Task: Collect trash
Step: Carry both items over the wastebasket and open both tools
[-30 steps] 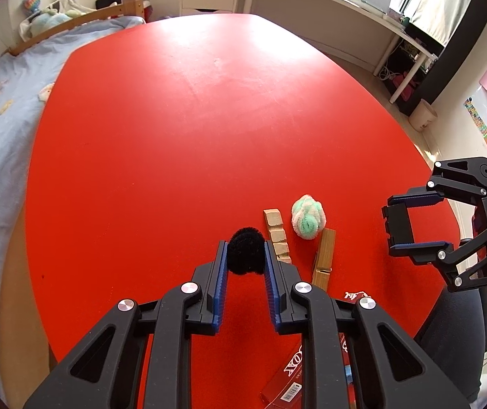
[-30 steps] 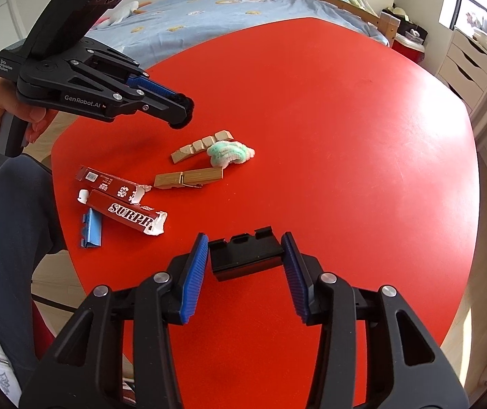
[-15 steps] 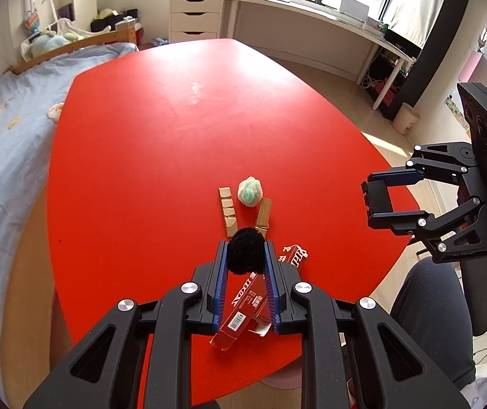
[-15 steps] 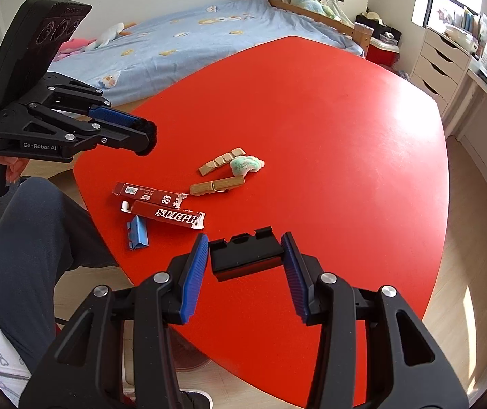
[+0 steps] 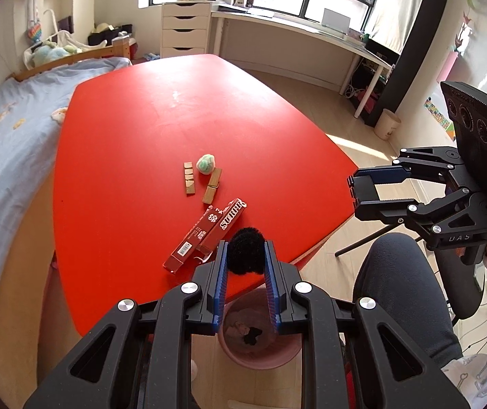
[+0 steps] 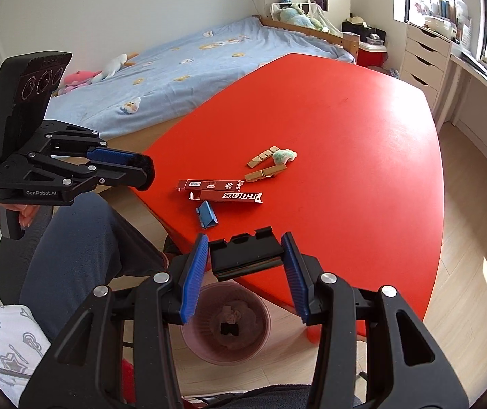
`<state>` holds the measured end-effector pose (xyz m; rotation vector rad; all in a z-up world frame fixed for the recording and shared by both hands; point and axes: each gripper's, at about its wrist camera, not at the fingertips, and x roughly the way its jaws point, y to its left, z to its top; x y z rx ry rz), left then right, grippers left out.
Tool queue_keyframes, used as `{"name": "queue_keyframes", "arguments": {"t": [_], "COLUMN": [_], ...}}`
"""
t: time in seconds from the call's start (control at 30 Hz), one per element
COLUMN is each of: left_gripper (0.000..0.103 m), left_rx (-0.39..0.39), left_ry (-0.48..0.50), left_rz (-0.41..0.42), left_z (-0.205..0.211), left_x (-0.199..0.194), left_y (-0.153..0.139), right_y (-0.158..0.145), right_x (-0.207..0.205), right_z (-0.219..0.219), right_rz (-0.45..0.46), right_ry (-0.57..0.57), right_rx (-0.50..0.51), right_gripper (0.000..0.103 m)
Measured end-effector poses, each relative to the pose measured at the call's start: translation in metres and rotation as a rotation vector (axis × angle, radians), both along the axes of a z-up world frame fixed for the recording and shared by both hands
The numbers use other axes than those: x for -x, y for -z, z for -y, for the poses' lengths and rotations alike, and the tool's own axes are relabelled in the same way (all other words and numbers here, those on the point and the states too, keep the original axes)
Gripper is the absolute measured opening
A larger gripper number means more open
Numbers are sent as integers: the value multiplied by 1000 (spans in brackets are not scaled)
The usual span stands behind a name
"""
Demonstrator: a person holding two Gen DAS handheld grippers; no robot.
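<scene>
My left gripper (image 5: 245, 255) is shut on a black pom-pom (image 5: 245, 250) and holds it in the air over the near edge of the red table (image 5: 134, 136), above a pink trash bin (image 5: 260, 351) on the floor. It also shows in the right wrist view (image 6: 142, 173). My right gripper (image 6: 245, 255) is shut on a black plastic piece (image 6: 245, 254), held above the same bin (image 6: 226, 320). On the table lie red cartons (image 6: 224, 192), a blue clip (image 6: 206, 218), a wooden clothespin (image 6: 265, 173), wooden blocks (image 6: 262, 156) and a green-white pom-pom (image 6: 283, 156).
The bin holds some trash, including a black item (image 6: 228, 329). The person's legs (image 5: 403, 283) are beside the table's corner. A bed (image 6: 192, 64) lies along the table's left side. A desk and drawers (image 5: 185, 27) stand at the far wall.
Both grippers have pulled back and up from the table, each keeping its object, and now hang over the floor bin, which has come into view.
</scene>
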<state>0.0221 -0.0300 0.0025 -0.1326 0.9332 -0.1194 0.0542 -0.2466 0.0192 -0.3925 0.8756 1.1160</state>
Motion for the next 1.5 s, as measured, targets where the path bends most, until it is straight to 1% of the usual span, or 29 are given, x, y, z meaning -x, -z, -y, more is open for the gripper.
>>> {"name": "queue_keyframes", "arguments": {"t": [0.2, 0.43, 0.67, 0.9, 0.97, 1.0, 1.03, 1.07, 1.1, 1.13, 1.17, 1.23, 1.3, 1.5], "left_gripper": [20, 20, 20, 20, 22, 26, 31, 54, 77, 85, 89, 91, 94, 95], "left_rx": [22, 46, 80, 86, 85, 86, 89, 88, 83, 84, 87, 87, 92, 94], "left_ry": [3, 12, 27, 39, 45, 46, 48, 46, 39, 32, 26, 8, -6, -41], "left_rz": [-10, -41, -80, -81, -80, -77, -79, -76, -66, -51, -44, -53, -55, -57], "left_z": [9, 23, 37, 44, 46, 46, 45, 45, 45, 44, 43, 40, 37, 29], "left_x": [20, 39, 53, 55, 55, 55, 55, 56, 57, 58, 59, 58, 57, 57], "left_y": [6, 25, 45, 44, 44, 44, 44, 44, 44, 42, 41, 42, 43, 43], "right_y": [8, 26, 45, 48, 47, 47, 47, 47, 47, 46, 46, 47, 49, 53], "right_x": [31, 54, 67, 70, 71, 71, 71, 71, 72, 72, 71, 71, 71, 70], "right_z": [15, 27, 33, 35, 35, 35, 34, 34, 34, 35, 35, 36, 35, 34], "right_rz": [-18, -48, -90, -99, -102, -107, -108, -100, -86, -77, -76, -64, -57, -54], "right_ry": [3, 7, 6, -5, -12, -19, -24, -20, -12, -7, -3, 8, 9, 14], "right_rx": [9, 41, 61, 58, 54, 55, 58, 64, 66, 65, 64, 73, 85, 96], "right_gripper": [44, 44, 44, 44, 45, 46, 55, 71, 78, 85, 89, 93, 94, 96]}}
